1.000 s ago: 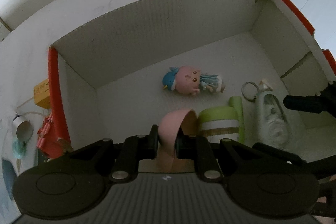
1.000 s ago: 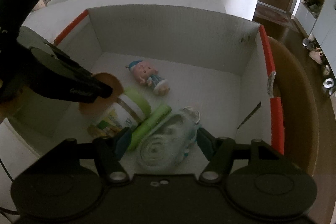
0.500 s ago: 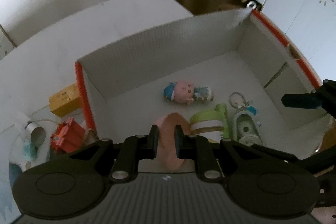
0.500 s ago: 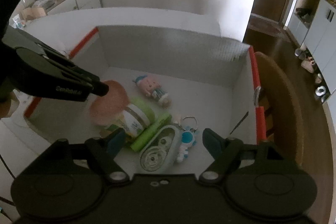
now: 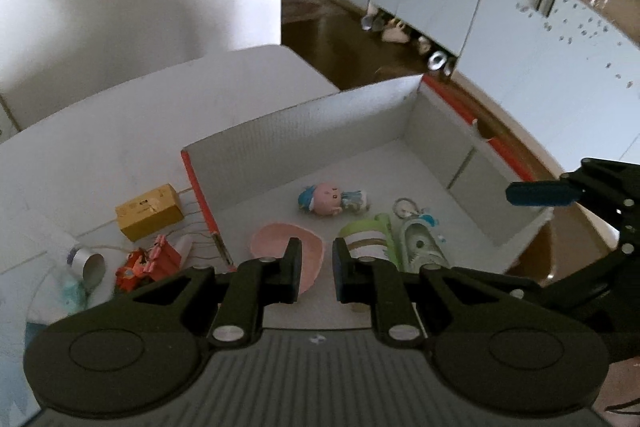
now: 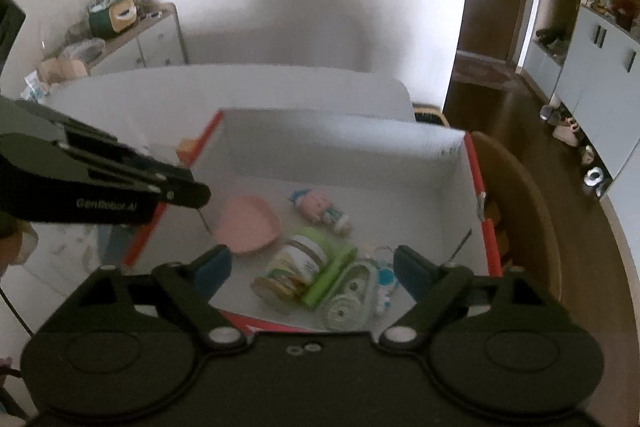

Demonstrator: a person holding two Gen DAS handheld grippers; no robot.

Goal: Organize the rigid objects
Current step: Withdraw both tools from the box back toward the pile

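Both my grippers hang above the white cardboard box (image 5: 304,131) on the tabletop (image 5: 100,131). My left gripper (image 5: 314,267) has its jaws nearly together with nothing between them; the pink dish (image 5: 276,247) lies below on the box floor, near the orange-edged left wall. My right gripper (image 6: 312,267) has its jaws opening wide, and nothing is between them either.

The step in hand, I judge, is pulling clear of the box to fetch the next piece. To do it well I should rise straight past the walls without brushing them, then swing my left gripper to the loose things on the tabletop beside the box: the yellow box (image 5: 148,213), the red toy (image 5: 150,261) and the silver tube (image 5: 86,261).

Packed so far: the pink dish, shallow and smooth; a small doll (image 5: 332,201) lying on its side mid-floor; a green-lidded jar (image 6: 296,267) on its side, with a green stick (image 6: 328,281) just beside it and a clear correction-tape dispenser (image 6: 348,301) next along. The far half of the floor is bare.
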